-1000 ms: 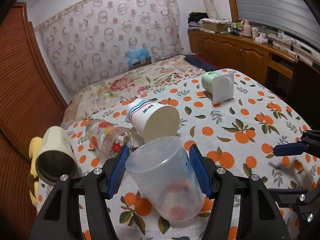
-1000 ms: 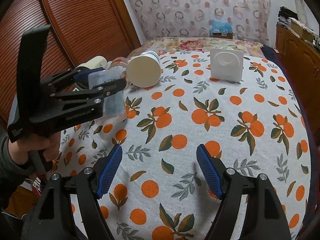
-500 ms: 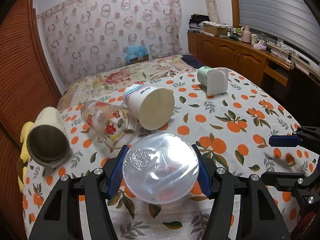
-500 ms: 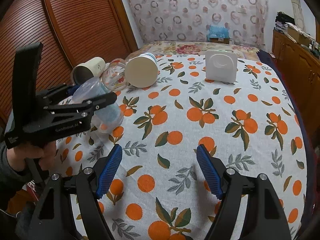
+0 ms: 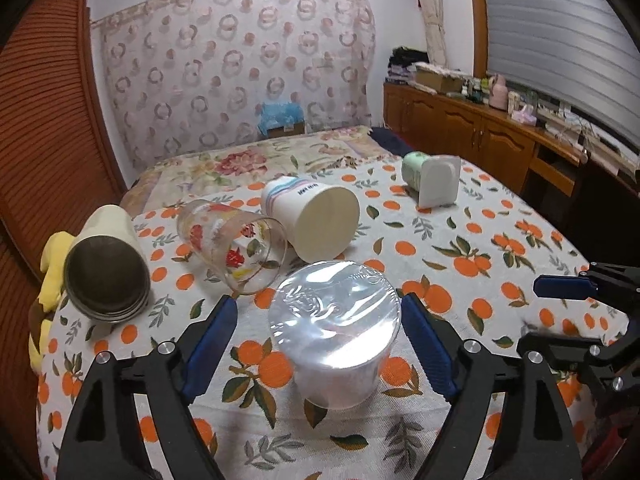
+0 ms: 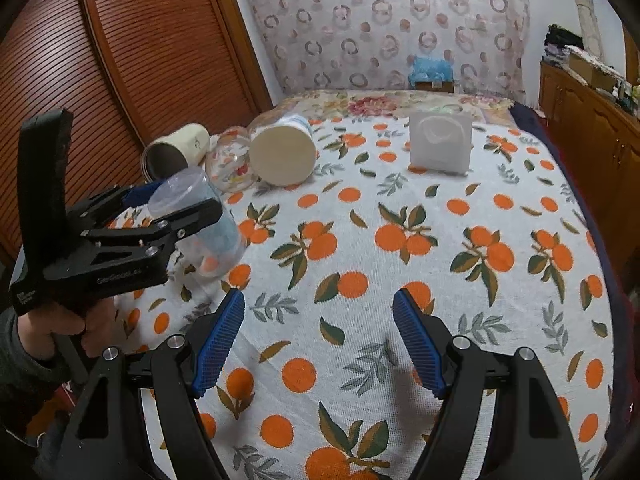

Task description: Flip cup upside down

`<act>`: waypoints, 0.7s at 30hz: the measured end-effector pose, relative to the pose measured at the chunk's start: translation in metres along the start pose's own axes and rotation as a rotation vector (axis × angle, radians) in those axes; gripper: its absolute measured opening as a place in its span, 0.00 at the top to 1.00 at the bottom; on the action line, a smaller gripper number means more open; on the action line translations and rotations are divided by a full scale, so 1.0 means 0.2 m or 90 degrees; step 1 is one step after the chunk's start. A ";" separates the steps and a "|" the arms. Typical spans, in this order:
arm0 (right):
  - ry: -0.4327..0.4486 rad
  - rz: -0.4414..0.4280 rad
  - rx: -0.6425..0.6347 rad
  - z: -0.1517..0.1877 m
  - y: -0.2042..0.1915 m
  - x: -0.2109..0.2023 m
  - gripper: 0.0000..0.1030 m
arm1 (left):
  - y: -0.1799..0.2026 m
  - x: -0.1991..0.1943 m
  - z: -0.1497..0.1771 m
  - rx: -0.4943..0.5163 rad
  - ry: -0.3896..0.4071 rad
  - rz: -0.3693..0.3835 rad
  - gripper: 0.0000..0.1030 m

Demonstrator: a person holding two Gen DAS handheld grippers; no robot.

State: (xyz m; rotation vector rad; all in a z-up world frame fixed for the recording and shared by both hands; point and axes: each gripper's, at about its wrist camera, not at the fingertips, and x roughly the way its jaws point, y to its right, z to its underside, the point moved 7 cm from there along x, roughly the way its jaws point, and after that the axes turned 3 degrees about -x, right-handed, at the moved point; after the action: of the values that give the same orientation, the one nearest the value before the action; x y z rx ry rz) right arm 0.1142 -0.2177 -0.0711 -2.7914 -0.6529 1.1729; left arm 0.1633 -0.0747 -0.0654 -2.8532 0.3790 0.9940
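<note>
My left claw (image 5: pixel 316 332) stands apart around the inverted clear cup (image 5: pixel 336 332) on the table (image 5: pixel 480 280); withdrawing crookedly, I could topple it. Right claw (image 6: pixel 318 340) open, idle.

Tablecloth (image 5: pixel 460 240), white with an orange-and-leaf print, covering the table. Lying on their sides along its left part: a cream tumbler (image 5: pixel 106 264) with a metal interior, mouth toward the camera; just beside it a clear glass (image 5: pixel 234 248) with a flower print; then a white paper cup (image 5: pixel 316 220) with coloured stripes, its flat base toward the camera. Well apart, farther right, a white square container (image 5: pixel 434 180) with a green body. Behind: floral bedspread (image 5: pixel 248 164), patterned curtain (image 5: pixel 240 68), blue box (image 5: pixel 282 118), wooden cabinets (image 5: pixel 460 124), red-brown slatted door (image 6: pixel 140 52).
</note>
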 end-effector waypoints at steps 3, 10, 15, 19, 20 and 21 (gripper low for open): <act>0.039 0.020 0.004 -0.03 0.00 -0.06 0.24 | -0.03 -0.07 -0.01 -0.015 0.025 -0.006 0.17; 0.154 0.082 -0.016 -0.10 -0.09 -0.25 0.14 | -0.11 -0.29 -0.01 -0.055 0.078 -0.018 0.07; 0.216 0.109 -0.007 -0.10 -0.16 -0.36 0.02 | -0.18 -0.42 0.04 -0.063 0.088 -0.047 0.07; 0.231 0.114 -0.001 -0.09 -0.20 -0.38 0.02 | -0.22 -0.52 0.07 -0.064 0.097 -0.077 0.07; 0.231 0.113 0.000 -0.08 -0.20 -0.39 0.02 | -0.22 -0.53 0.08 -0.064 0.101 -0.083 0.07; 0.232 0.113 0.003 -0.08 -0.21 -0.39 0.02 | -0.23 -0.56 0.09 -0.066 0.105 -0.087 0.07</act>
State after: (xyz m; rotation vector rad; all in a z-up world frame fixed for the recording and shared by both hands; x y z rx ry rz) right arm 0.0617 -0.2092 0.0003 -2.9924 -0.3778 0.6476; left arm 0.0801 -0.0052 -0.0106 -3.0154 0.1455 0.7794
